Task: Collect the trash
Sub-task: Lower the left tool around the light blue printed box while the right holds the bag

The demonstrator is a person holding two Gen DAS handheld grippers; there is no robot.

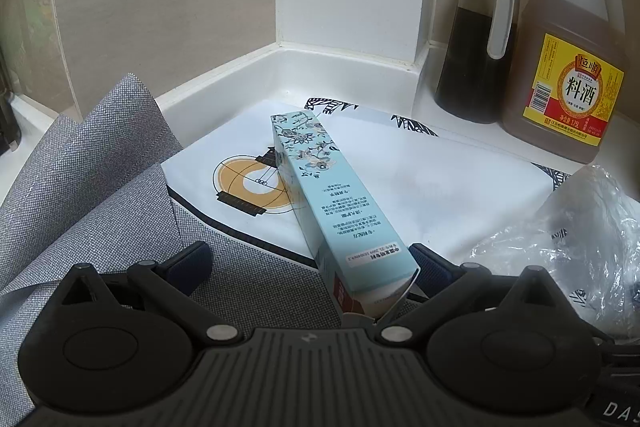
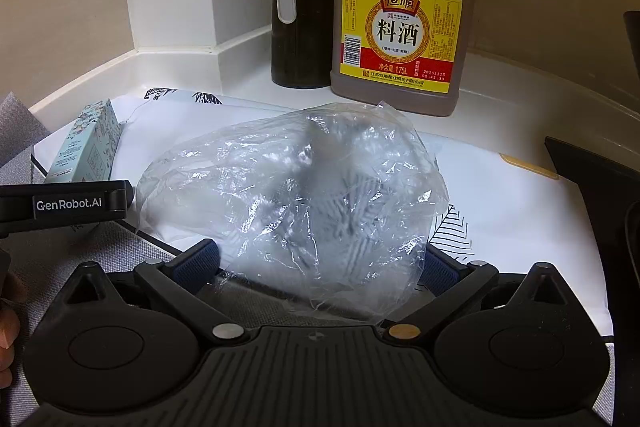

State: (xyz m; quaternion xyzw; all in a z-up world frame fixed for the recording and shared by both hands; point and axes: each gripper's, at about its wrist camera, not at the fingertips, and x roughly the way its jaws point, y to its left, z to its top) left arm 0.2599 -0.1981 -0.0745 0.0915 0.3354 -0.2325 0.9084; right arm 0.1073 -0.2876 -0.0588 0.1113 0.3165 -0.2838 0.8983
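Looking along the left gripper [image 1: 312,263], its jaws are standing wide apart, gripping nothing, with the near end of a pale blue carton [image 1: 324,195] lying between them, close against the right-hand pad. That carton is lying slantwise across a white printed cloth [image 1: 440,179] on the counter [image 1: 256,79], while a grey fabric [image 1: 92,163] is rising at the left. A dark oil dispenser [image 1: 476,39] and a cooking wine jug [image 1: 568,59] are standing side by side by the wall, and crumpled clear plastic [image 1: 588,247] is showing at the right edge. Turning to the right wrist view, the right gripper [image 2: 320,267] is likewise spread wide, its fingers flanking the clear plastic bag [image 2: 296,199], which is sitting crumpled on the cloth [image 2: 512,195] without being pinched. The carton [image 2: 86,147] is lying at the left, the dispenser [image 2: 302,7] and jug [image 2: 400,23] standing behind.
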